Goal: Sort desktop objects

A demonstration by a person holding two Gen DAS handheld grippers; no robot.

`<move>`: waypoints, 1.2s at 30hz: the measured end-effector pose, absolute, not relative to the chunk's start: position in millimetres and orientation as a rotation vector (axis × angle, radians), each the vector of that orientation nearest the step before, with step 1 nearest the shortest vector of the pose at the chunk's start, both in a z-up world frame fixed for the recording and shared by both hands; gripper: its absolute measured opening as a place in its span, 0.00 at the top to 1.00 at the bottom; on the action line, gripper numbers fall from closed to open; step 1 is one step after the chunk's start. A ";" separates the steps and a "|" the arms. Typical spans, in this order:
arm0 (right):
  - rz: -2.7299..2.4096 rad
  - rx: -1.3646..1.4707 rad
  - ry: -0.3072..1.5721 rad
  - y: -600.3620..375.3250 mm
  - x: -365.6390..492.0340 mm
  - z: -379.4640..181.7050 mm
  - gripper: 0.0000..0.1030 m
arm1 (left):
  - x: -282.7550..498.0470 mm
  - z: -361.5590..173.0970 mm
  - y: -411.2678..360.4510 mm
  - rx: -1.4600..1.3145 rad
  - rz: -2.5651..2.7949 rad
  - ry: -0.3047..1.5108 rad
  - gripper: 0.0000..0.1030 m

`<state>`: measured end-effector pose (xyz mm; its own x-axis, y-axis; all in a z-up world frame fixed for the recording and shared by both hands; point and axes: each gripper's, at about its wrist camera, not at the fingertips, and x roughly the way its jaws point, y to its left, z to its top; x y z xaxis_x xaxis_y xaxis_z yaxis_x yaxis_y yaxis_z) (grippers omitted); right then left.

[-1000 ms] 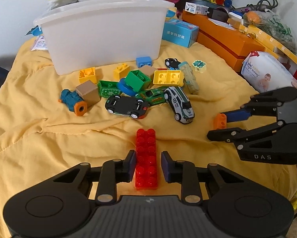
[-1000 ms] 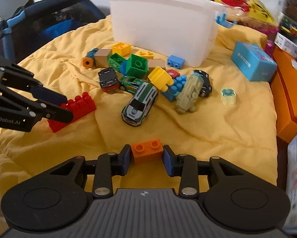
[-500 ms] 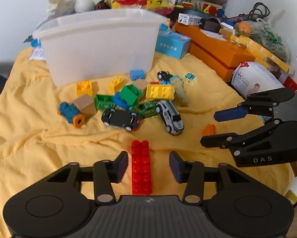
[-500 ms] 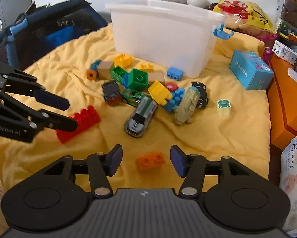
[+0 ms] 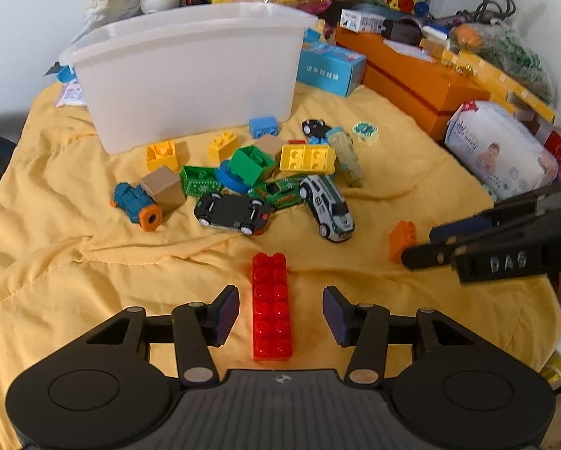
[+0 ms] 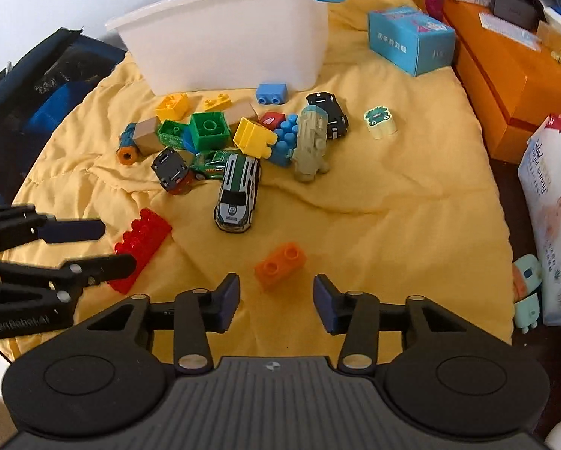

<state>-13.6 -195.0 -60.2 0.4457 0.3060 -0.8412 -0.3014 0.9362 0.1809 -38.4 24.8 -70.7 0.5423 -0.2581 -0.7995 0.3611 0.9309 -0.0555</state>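
Observation:
A long red brick [image 5: 272, 305] lies on the yellow blanket [image 5: 55, 255] between the wide-open jaws of my left gripper [image 5: 280, 313], untouched. It also shows in the right wrist view [image 6: 143, 245]. A small orange brick [image 6: 280, 264] lies just ahead of my open right gripper [image 6: 276, 302]; it shows in the left wrist view [image 5: 403, 239] too. A heap of bricks and toy cars, among them a white-green car [image 5: 329, 208] and a black car [image 5: 232, 212], lies in front of a white plastic bin [image 5: 190, 71].
A blue box [image 5: 331, 69], orange boxes [image 5: 419, 86] and a wipes pack [image 5: 501, 153] line the right side. Clutter stands behind the bin. A dark bag [image 6: 36, 105] sits off the blanket's left edge.
Both grippers opened and drew back. The left let go of the red brick and the right let go of the orange brick; both bricks now lie on the blanket.

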 end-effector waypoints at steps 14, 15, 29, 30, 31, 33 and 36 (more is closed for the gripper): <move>0.372 -0.097 1.077 -178.6 2.8 -68.9 0.80 | -33.7 -91.7 33.4 0.091 -0.390 1.006 0.72; 0.392 -0.152 1.072 -175.1 1.8 -68.2 0.80 | -34.1 -91.4 32.8 0.096 -0.396 1.006 0.72; 0.453 -0.248 1.002 -173.6 -4.5 -77.9 0.80 | -26.0 -87.2 33.6 0.087 -0.405 0.997 0.73; 0.453 -0.241 1.007 -174.0 -3.6 -77.0 0.81 | -25.4 -82.5 35.1 0.081 -0.402 0.981 0.73; 0.457 -0.226 1.016 -175.4 -2.0 -76.0 0.83 | -24.1 -76.7 36.9 0.074 -0.398 0.962 0.73; 0.459 -0.211 1.014 -177.6 0.2 -73.1 0.83 | -20.4 -65.2 40.3 0.058 -0.385 0.931 0.73; 0.463 -0.209 0.991 -178.9 1.7 -63.8 0.83 | -11.8 -44.5 48.6 0.015 -0.370 0.878 0.73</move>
<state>1.7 -178.9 -63.8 0.4612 0.2794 -0.8422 -0.4660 0.8840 0.0381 -11.8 48.6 -44.5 0.5798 -0.3103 -0.7534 0.3222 0.9366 -0.1378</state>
